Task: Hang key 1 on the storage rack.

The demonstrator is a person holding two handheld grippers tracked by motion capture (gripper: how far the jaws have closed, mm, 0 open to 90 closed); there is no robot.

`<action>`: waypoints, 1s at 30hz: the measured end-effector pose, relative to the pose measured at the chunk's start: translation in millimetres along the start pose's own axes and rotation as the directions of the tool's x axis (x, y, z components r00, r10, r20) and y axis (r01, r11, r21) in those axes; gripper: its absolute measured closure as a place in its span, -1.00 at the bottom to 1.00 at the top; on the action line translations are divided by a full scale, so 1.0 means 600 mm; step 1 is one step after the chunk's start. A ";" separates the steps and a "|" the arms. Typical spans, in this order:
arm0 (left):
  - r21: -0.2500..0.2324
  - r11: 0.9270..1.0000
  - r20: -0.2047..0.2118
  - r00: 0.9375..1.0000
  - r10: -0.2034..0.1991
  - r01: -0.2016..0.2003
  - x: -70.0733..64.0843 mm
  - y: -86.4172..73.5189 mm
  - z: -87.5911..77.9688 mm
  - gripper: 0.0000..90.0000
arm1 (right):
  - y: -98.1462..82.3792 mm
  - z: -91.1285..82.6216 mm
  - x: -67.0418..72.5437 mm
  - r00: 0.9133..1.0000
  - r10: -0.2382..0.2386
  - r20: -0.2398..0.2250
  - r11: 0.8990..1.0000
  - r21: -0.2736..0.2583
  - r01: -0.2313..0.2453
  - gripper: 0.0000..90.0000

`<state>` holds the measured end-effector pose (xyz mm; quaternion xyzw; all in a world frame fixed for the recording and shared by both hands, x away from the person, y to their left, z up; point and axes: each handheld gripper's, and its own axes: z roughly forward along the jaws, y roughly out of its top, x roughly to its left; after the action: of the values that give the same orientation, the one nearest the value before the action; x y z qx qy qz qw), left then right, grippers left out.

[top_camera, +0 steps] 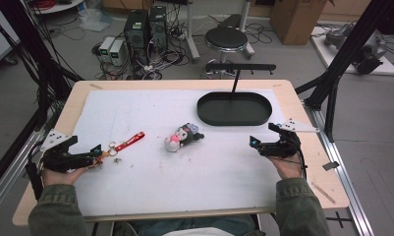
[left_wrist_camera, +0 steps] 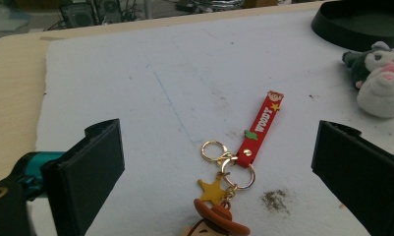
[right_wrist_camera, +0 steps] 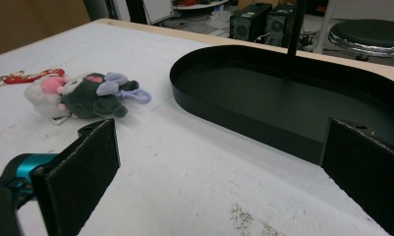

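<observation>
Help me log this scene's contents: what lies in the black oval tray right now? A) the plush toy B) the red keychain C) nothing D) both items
C: the tray shows a bare black floor, while the plush toy and the red keychain lie outside it on the white mat.

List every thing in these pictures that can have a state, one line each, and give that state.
Black oval tray: empty, upright on the white mat.
Red Woody strap keychain: lying flat, ungripped, between the open jaws.
Small grey, white and pink plush toy: lying on its side, untouched.
Left gripper: jaws open.
Right gripper: jaws open, holding nothing.
</observation>
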<state>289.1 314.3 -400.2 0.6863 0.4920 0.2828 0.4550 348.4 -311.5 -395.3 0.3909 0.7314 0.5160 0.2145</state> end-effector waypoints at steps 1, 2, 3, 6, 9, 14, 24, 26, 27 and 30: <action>0.000 1.000 0.001 1.000 0.002 -0.002 0.000 0.000 0.000 -0.87 | 0.000 0.000 0.000 1.000 -0.008 0.000 1.000 0.001 0.008 -0.99; 0.000 1.000 0.003 1.000 0.000 0.000 -0.001 0.000 0.000 -0.87 | -0.001 0.000 0.000 1.000 -0.009 0.001 1.000 0.003 0.009 -0.99; 0.000 1.000 0.004 1.000 0.000 0.000 -0.001 0.000 0.000 -0.87 | -0.001 0.000 0.001 1.000 -0.009 0.000 1.000 0.004 0.009 -0.99; 0.002 1.000 0.005 1.000 0.002 -0.002 0.000 0.000 0.001 -0.87 | -0.002 0.000 0.001 1.000 -0.019 0.007 1.000 0.010 0.019 -0.99; 0.002 1.000 0.008 1.000 -0.004 0.004 0.000 0.000 0.000 -0.87 | -0.003 0.000 0.002 1.000 -0.013 0.022 1.000 0.011 0.013 -0.99; 0.009 1.000 0.013 1.000 0.000 0.000 0.002 0.000 0.001 -0.87 | -0.003 0.001 0.001 0.999 -0.021 0.026 1.000 0.009 0.021 -0.99; 0.059 0.998 0.028 0.999 0.030 -0.032 -0.003 0.004 0.010 -0.87 | -0.004 -0.003 0.002 0.999 -0.014 0.052 1.000 -0.014 0.015 -0.99; 0.063 0.997 0.025 0.999 0.044 -0.046 -0.006 0.009 0.011 -0.87 | -0.005 -0.002 0.002 0.999 -0.022 0.049 1.000 -0.008 0.022 -0.99; 0.063 0.997 0.025 0.999 0.043 -0.045 -0.006 0.012 0.012 -0.87 | -0.006 -0.002 0.003 0.999 -0.026 0.048 1.000 -0.004 0.027 -0.99; 0.073 0.996 0.021 0.999 0.049 -0.051 -0.006 0.020 0.017 -0.87 | -0.006 -0.002 0.004 0.999 -0.024 0.043 1.000 -0.004 0.024 -0.99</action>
<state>301.3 305.9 -393.4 0.7173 0.4802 0.2692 0.4271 344.9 -310.8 -397.9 0.3926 0.7300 0.5066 0.2375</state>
